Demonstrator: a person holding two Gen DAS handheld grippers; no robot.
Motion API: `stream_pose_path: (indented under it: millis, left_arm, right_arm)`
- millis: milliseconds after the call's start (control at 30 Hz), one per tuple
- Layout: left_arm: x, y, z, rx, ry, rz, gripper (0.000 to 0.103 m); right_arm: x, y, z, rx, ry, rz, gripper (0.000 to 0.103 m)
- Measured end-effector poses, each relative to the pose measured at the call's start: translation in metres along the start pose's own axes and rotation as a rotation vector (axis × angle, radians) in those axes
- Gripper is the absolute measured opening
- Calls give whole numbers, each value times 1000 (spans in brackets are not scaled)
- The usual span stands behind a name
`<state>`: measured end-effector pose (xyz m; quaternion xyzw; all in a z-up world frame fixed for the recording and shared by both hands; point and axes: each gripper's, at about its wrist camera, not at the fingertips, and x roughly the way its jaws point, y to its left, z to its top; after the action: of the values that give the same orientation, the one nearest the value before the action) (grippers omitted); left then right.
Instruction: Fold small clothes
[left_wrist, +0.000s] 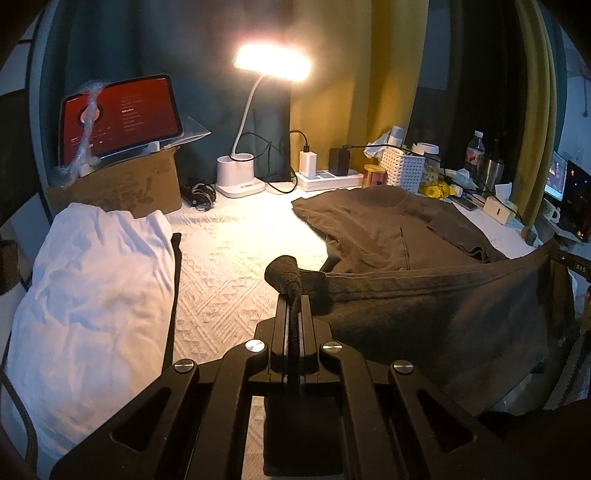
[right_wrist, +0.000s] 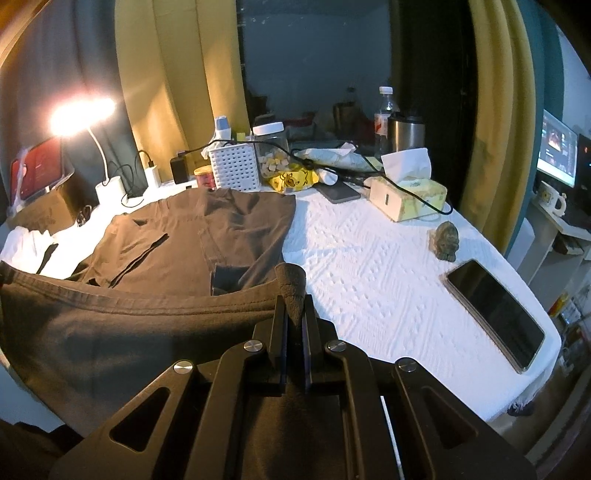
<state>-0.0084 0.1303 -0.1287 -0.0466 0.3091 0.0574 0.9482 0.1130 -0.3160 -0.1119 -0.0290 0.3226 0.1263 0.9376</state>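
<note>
A dark brown-grey T-shirt (left_wrist: 388, 236) lies on the white textured tablecloth (left_wrist: 229, 251), collar toward the far side, sleeves folded in. Its near hem is lifted off the table and stretched between my two grippers. My left gripper (left_wrist: 293, 291) is shut on the hem's left corner. My right gripper (right_wrist: 293, 299) is shut on the hem's right corner; the shirt (right_wrist: 192, 236) spreads to its left. A folded white garment (left_wrist: 92, 280) lies at the left over a dark one.
At the back stand a lit desk lamp (left_wrist: 271, 66), a tablet (left_wrist: 118, 114) on a cardboard box, a power strip (left_wrist: 328, 177), a white basket (right_wrist: 232, 166), jars, bottles and a tissue box (right_wrist: 410, 192). A phone (right_wrist: 495, 314) and a small figurine (right_wrist: 445, 240) lie right.
</note>
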Motion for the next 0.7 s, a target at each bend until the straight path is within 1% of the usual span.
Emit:
stream_pose_path:
  millis: [200,367,700]
  left_arm:
    - [5,1,13,-4,-16,-18,1]
    - [7,-2,29,23,-42,-19,1]
    - [16,-4,58,35,-84,-27,1]
  right_arm:
    - [1,0,11,-1,-8,-9,7]
    - [6,-4,21,6,-13,-21,7]
    - [18,-6,43,5,-18,-31,7]
